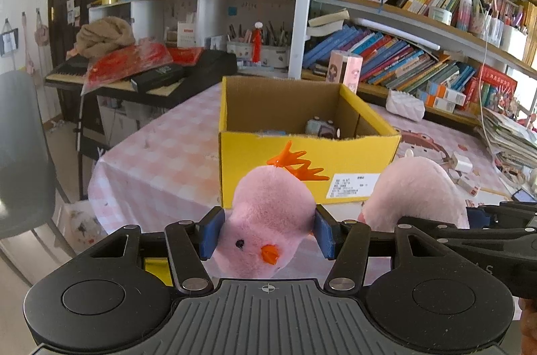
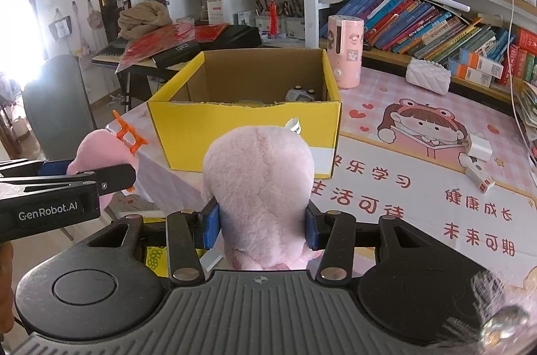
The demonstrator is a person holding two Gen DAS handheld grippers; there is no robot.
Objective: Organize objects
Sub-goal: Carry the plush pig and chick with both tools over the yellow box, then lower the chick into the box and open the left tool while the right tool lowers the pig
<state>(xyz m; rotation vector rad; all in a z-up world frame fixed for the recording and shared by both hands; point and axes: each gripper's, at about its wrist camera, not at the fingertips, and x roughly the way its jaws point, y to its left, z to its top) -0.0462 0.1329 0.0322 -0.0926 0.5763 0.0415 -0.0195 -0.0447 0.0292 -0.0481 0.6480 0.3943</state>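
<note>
My left gripper [image 1: 266, 235] is shut on the head of a pink plush chick [image 1: 268, 214] with an orange beak and orange comb. My right gripper [image 2: 261, 225] is shut on the chick's pink body [image 2: 258, 180]; this body shows at the right of the left wrist view [image 1: 416, 190]. The chick's head and the left gripper show at the left of the right wrist view [image 2: 100, 150]. Both grippers hold the chick above the table's near edge, just in front of an open yellow cardboard box [image 1: 302, 167] [image 2: 241, 133] with small items inside.
The table has a pink cartoon cloth [image 2: 419, 187]. A pink cylinder [image 2: 345, 52] stands behind the box. A white quilted purse [image 2: 428, 76], a white charger [image 2: 478, 148] and a small box lie at the right. Bookshelves, a keyboard and a grey chair [image 1: 23, 153] surround it.
</note>
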